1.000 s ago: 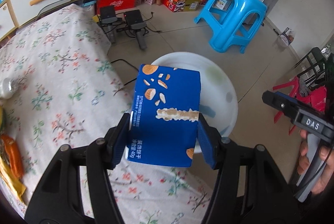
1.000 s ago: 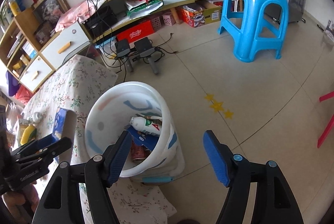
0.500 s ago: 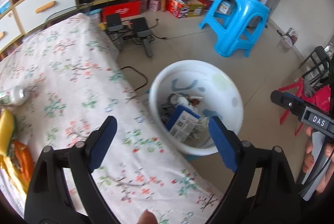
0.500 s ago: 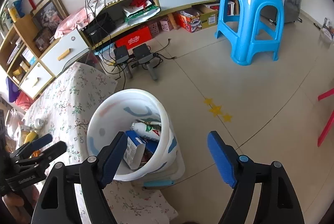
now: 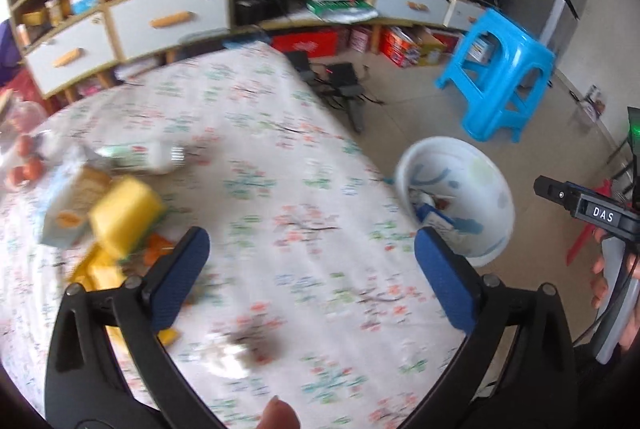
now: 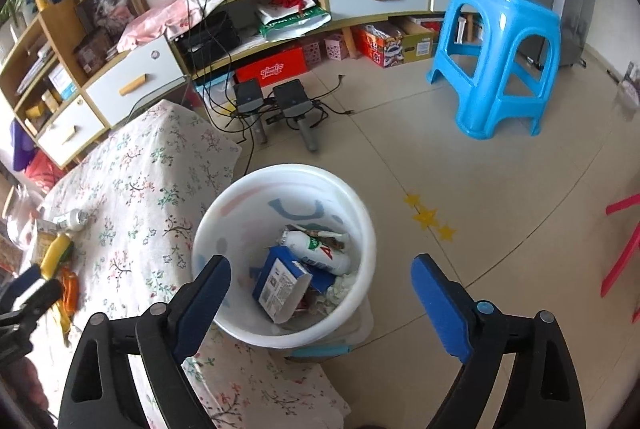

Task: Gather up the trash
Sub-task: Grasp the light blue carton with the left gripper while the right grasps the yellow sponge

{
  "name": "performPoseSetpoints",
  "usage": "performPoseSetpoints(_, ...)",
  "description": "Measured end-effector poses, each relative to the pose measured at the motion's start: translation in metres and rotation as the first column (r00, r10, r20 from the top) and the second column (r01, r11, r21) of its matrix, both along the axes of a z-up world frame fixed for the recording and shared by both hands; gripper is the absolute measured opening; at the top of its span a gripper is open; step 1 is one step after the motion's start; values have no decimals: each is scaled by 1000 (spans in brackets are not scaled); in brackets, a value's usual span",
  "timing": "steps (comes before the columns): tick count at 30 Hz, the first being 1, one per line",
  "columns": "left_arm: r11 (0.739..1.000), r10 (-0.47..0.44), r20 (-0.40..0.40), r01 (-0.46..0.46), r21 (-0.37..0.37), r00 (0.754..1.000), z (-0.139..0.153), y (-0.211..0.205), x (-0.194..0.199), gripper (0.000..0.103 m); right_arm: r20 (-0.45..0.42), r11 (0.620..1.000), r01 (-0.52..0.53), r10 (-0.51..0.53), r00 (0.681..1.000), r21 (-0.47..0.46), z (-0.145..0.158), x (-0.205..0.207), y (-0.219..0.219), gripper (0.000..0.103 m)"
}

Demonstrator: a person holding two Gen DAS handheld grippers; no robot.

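Left tongs (image 5: pixel 308 269): opening, nothing between, lower centre
Right tongs (image 6: pixel 320 289): opening, empty
White plastic bucket (image 6: pixel 360 225): blue cardboard carton (image 6: pixel 280 287) contained

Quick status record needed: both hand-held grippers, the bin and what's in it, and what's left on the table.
left hand-held gripper: jaws opening, nothing between them, over the table
right hand-held gripper: jaws opening, nothing between them, above the bin
bin: white bucket on the floor beside the table
bin contents: blue carton, white bottle, scraps
left on table: small bottle, yellow pack, other blurred wrappers
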State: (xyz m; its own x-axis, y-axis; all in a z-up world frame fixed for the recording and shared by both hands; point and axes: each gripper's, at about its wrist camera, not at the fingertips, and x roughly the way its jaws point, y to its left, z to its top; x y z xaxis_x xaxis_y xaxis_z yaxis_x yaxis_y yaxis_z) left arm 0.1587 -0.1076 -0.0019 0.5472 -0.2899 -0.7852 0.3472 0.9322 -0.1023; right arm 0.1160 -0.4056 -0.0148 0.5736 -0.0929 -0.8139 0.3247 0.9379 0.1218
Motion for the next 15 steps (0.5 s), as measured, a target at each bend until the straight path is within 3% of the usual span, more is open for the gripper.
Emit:
performPoseSetpoints(9, 989, 146, -14, -145, 43, 989, 11, 83, 14, 102, -33, 996, -83, 83, 996, -11, -2, 31, 60, 94)
performPoseSetpoints(15, 971, 238, -67, -237, 34, 969, 1, 143, 33, 102, -41, 989, -149, 149, 988, 18, -2, 55, 107, 94)
